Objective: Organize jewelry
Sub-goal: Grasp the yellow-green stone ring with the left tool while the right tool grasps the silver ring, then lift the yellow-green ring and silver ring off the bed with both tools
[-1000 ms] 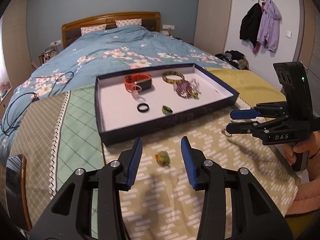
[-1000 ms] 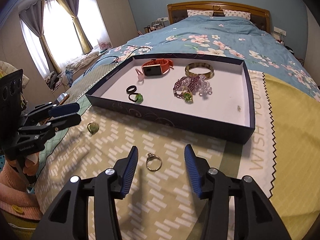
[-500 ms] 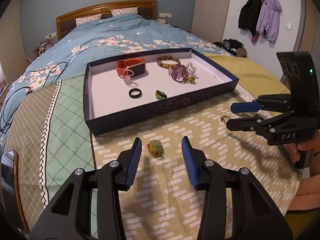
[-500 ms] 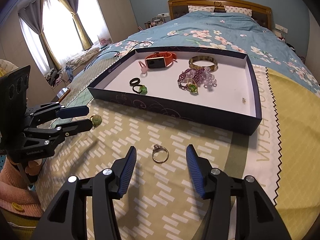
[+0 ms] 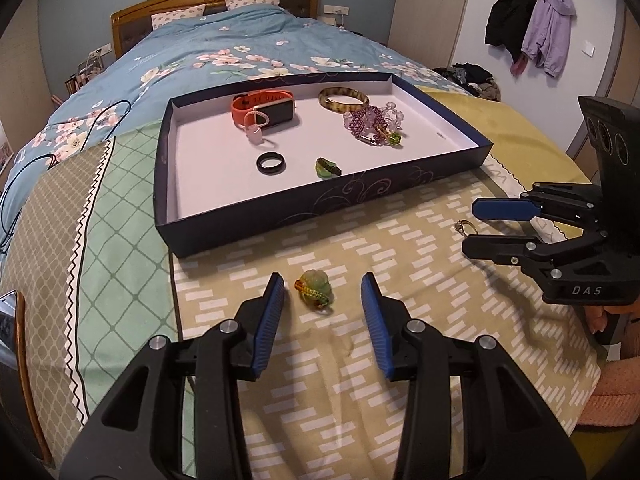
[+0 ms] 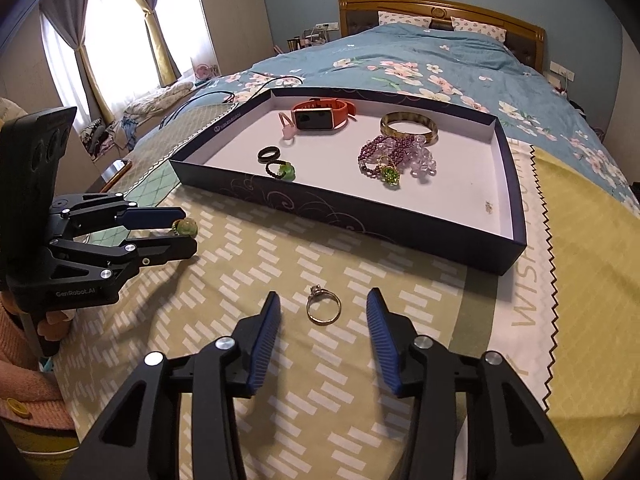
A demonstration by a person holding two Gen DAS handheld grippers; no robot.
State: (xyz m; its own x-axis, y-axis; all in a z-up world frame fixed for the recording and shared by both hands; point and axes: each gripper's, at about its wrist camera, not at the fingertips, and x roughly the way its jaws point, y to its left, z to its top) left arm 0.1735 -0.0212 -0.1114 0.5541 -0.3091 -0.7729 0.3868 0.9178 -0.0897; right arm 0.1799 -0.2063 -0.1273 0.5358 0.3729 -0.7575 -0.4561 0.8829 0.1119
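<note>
A dark blue tray [image 5: 320, 212] with a white floor lies on the bed and holds an orange watch [image 5: 262, 110], a bangle [image 5: 343, 98], purple beads [image 5: 372, 120], a black ring [image 5: 271, 162] and a green ring [image 5: 328, 168]. A green jade charm [image 5: 314, 290] lies on the patterned cloth between the tips of my open left gripper [image 5: 322, 286]. A gold ring with a stone [image 6: 323, 306] lies between the tips of my open right gripper [image 6: 324, 304]. Both grippers are low over the cloth. The charm also shows in the right wrist view [image 6: 185, 227].
The tray [image 6: 400, 224] stands just beyond both grippers. A yellow-green cloth [image 6: 592, 280] lies to the right, a green quilted cloth [image 5: 112, 232] to the left. A phone [image 6: 116, 168] lies at the bed's left edge. Cables [image 5: 24, 168] trail over the blue duvet.
Both grippers have moved forward and down. The charm now sits between the left fingertips and the gold ring between the right fingertips. Both stay open.
</note>
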